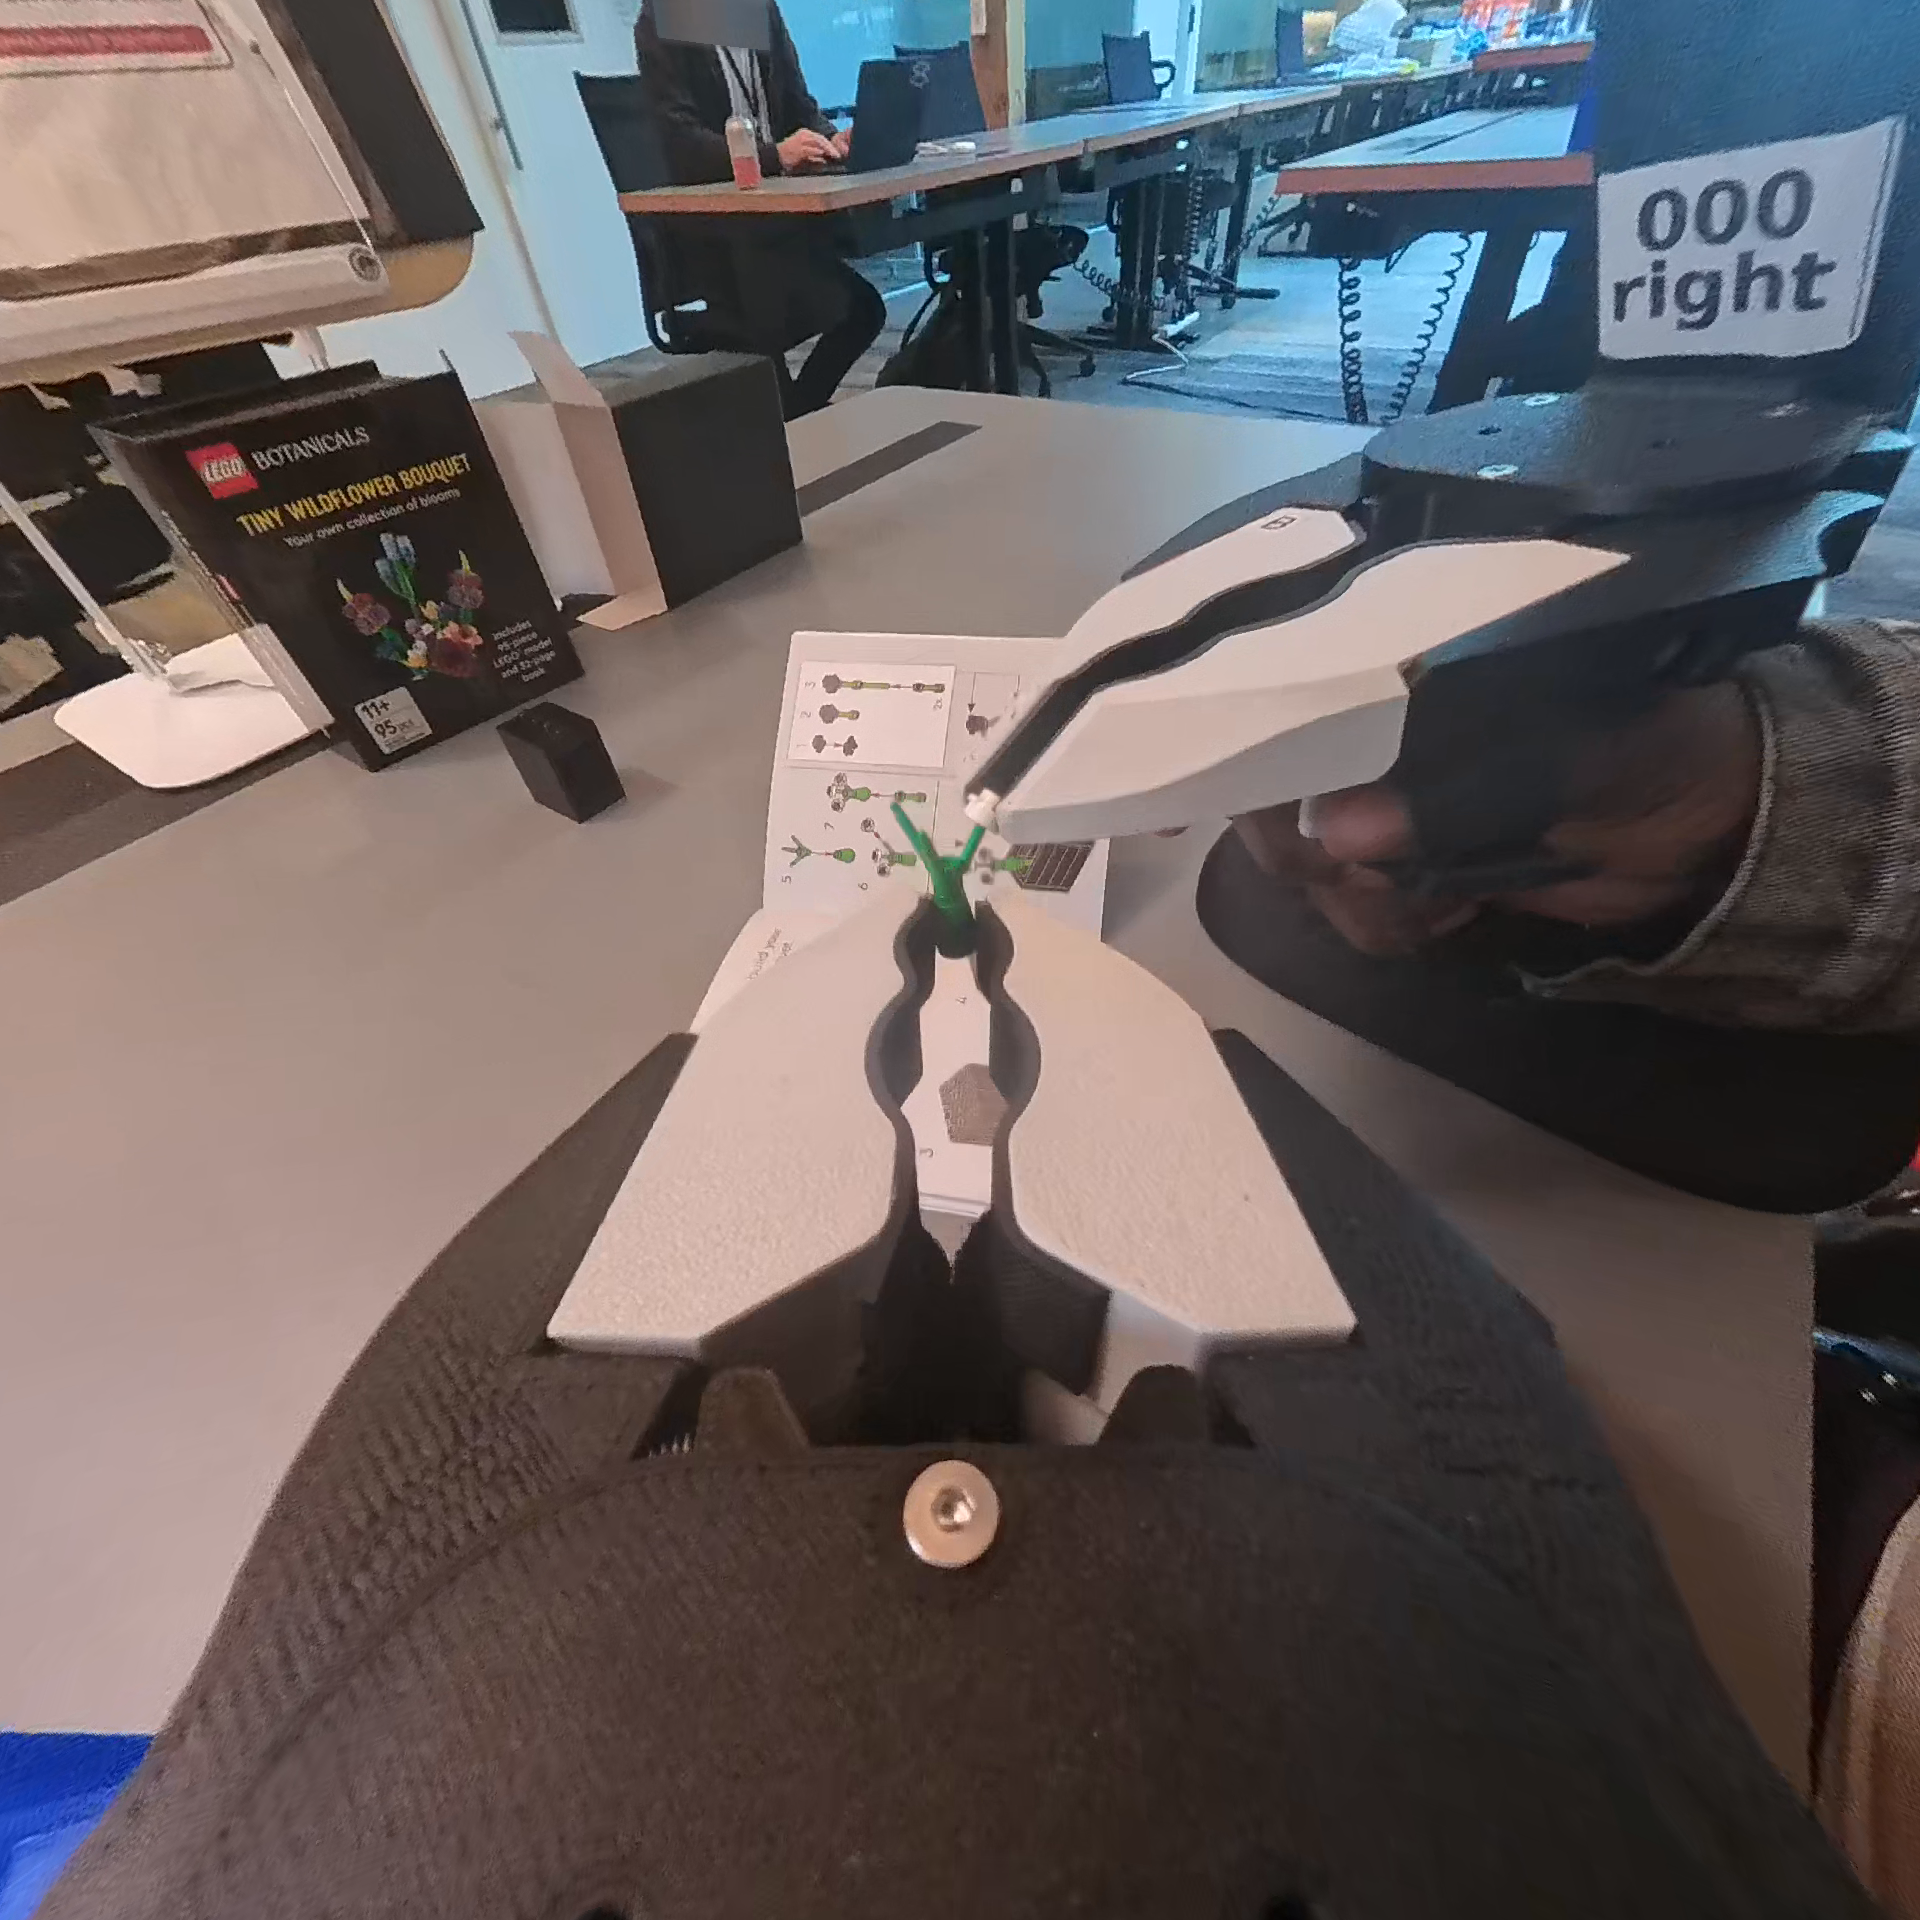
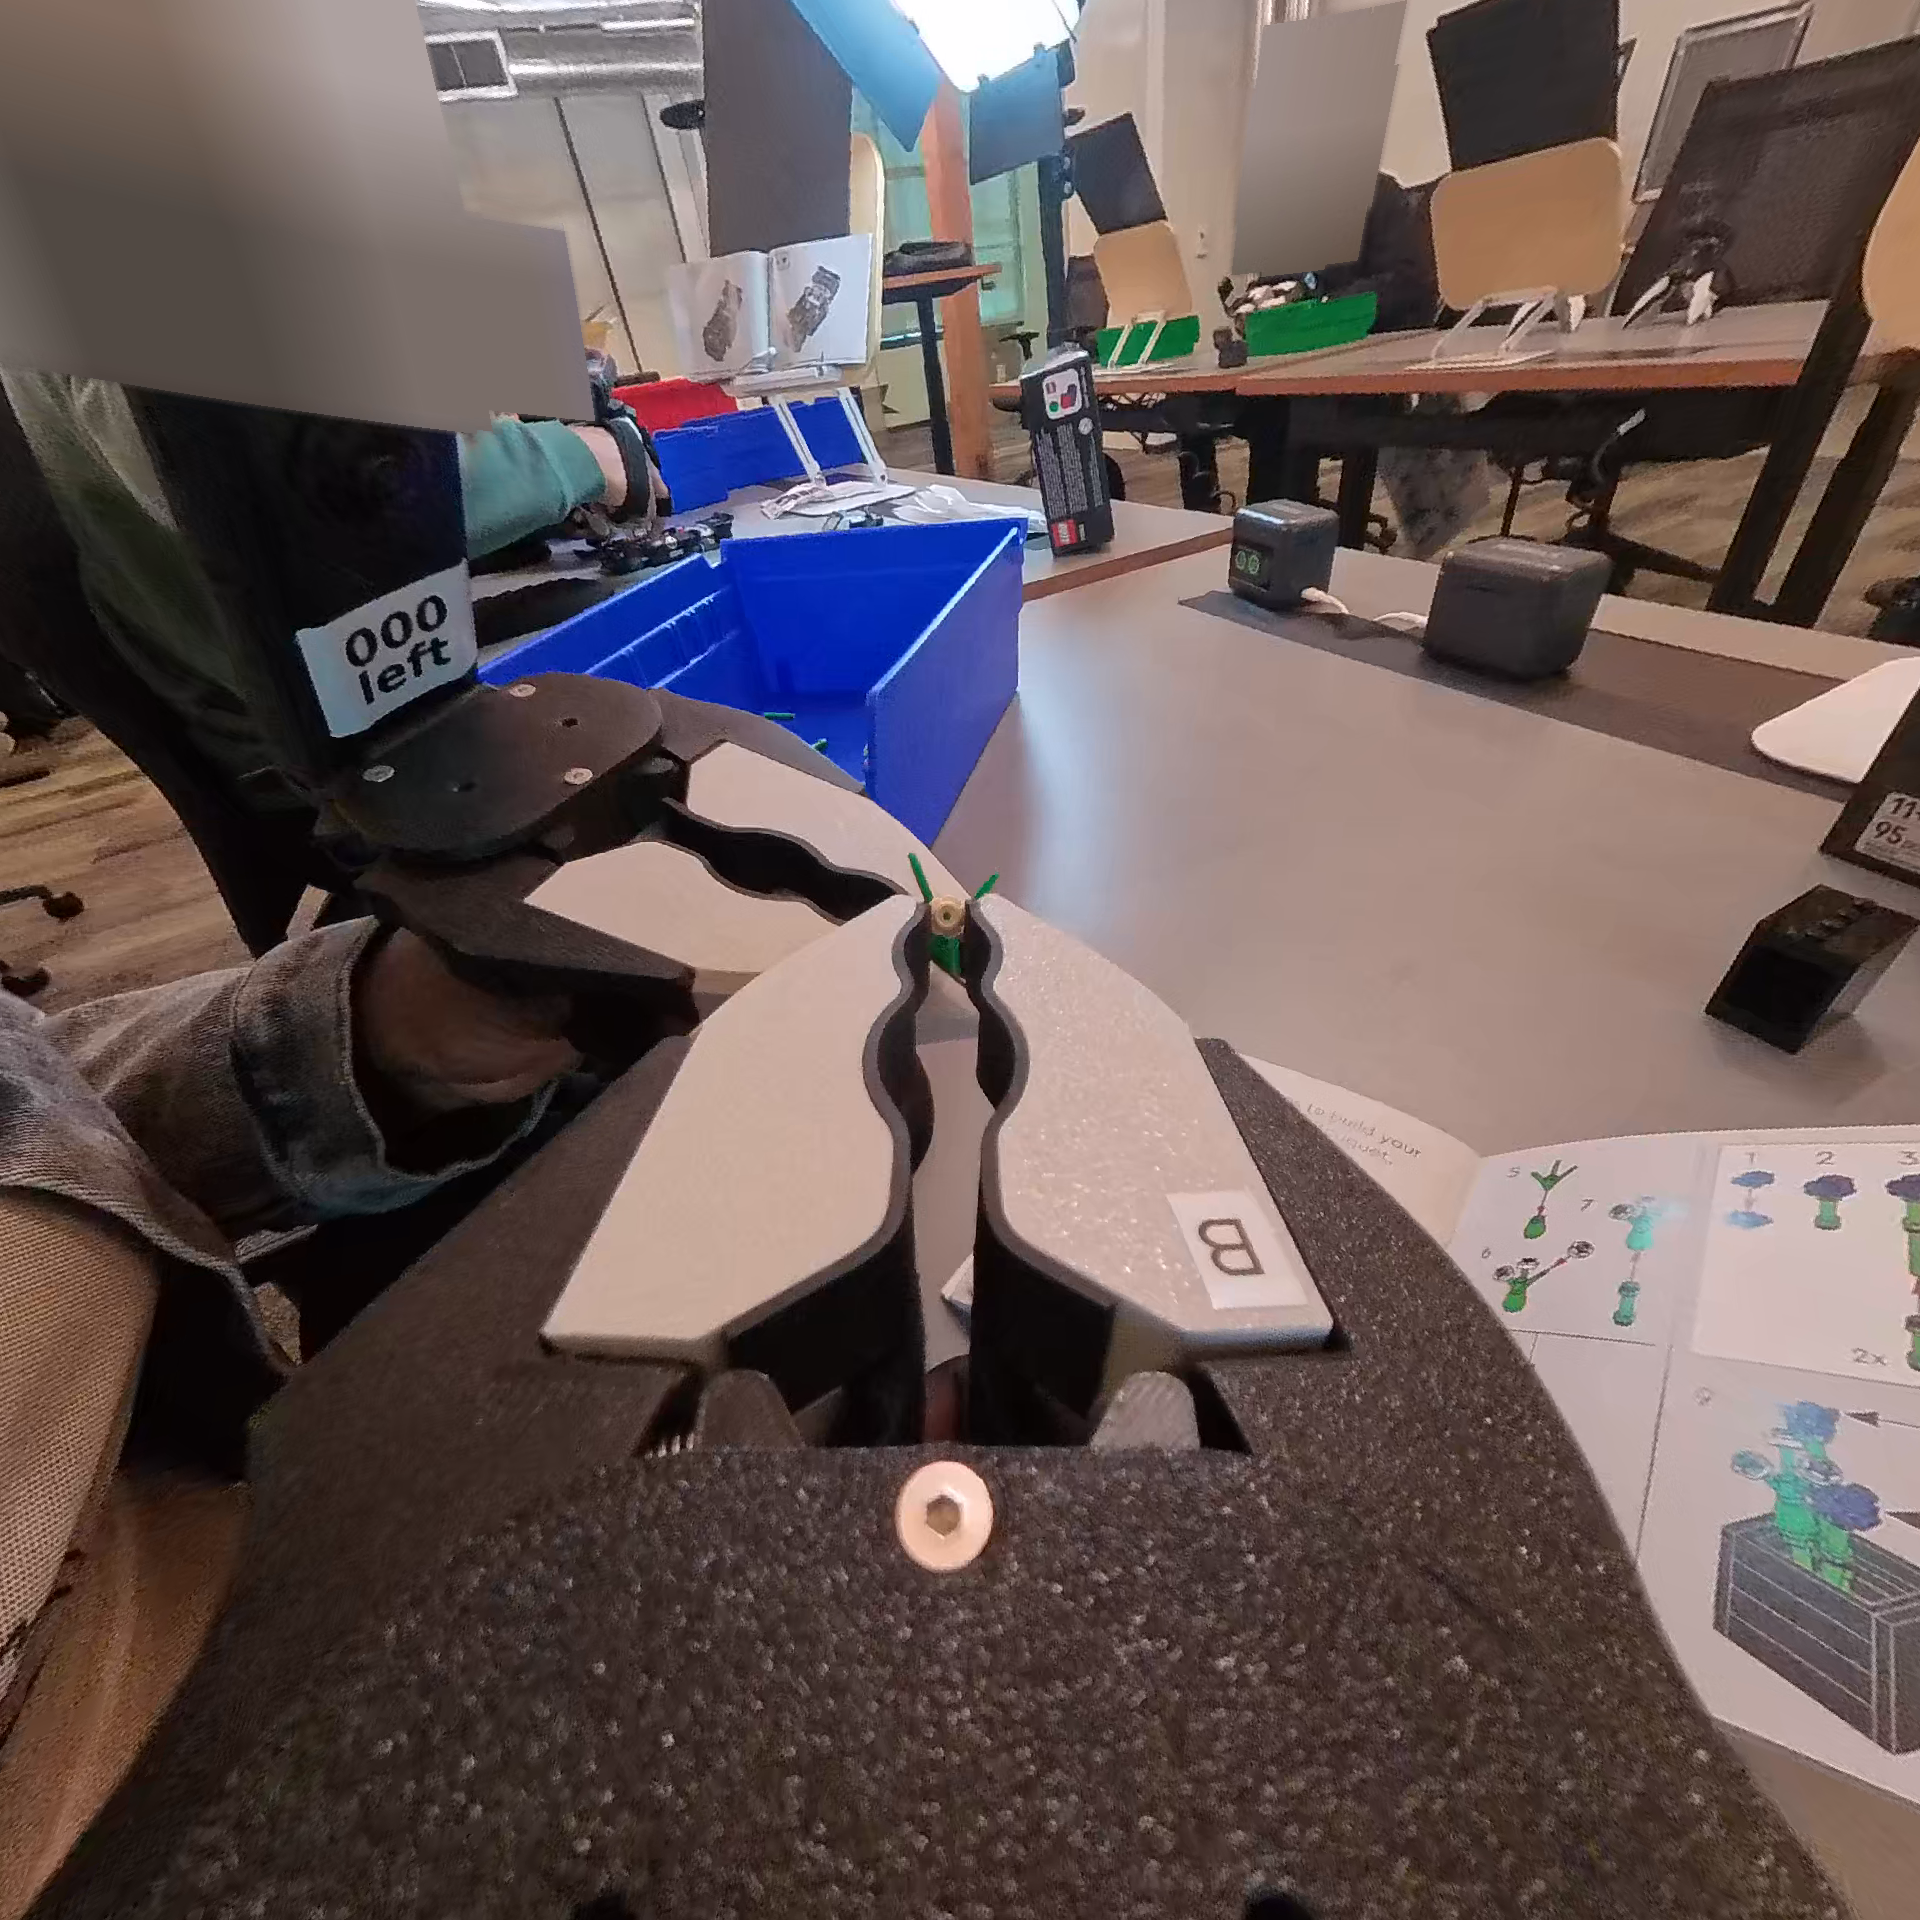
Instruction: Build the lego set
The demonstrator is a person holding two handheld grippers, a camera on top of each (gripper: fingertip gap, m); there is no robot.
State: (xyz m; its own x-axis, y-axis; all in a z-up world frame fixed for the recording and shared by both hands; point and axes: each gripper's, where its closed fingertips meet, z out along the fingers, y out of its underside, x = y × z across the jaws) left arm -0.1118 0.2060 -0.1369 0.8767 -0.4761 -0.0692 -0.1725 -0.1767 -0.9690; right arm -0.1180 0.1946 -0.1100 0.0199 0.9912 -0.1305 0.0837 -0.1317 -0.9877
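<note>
Branching green stem (image 1: 948,878), white-tipped

The left gripper (image 1: 952,914) has a rough, grainy matt black body, smooth matt white plastic jaws and a shiny metal screw (image 1: 950,1510). The green stem (image 1: 948,878) looks like glossy plastic. The bench (image 1: 312,1039) is smooth matt grey. The instruction booklet (image 2: 1704,1351) is printed paper, the blue bin (image 2: 904,665) smooth plastic, the sleeve (image 1: 1849,810) grey woven cloth.
</note>
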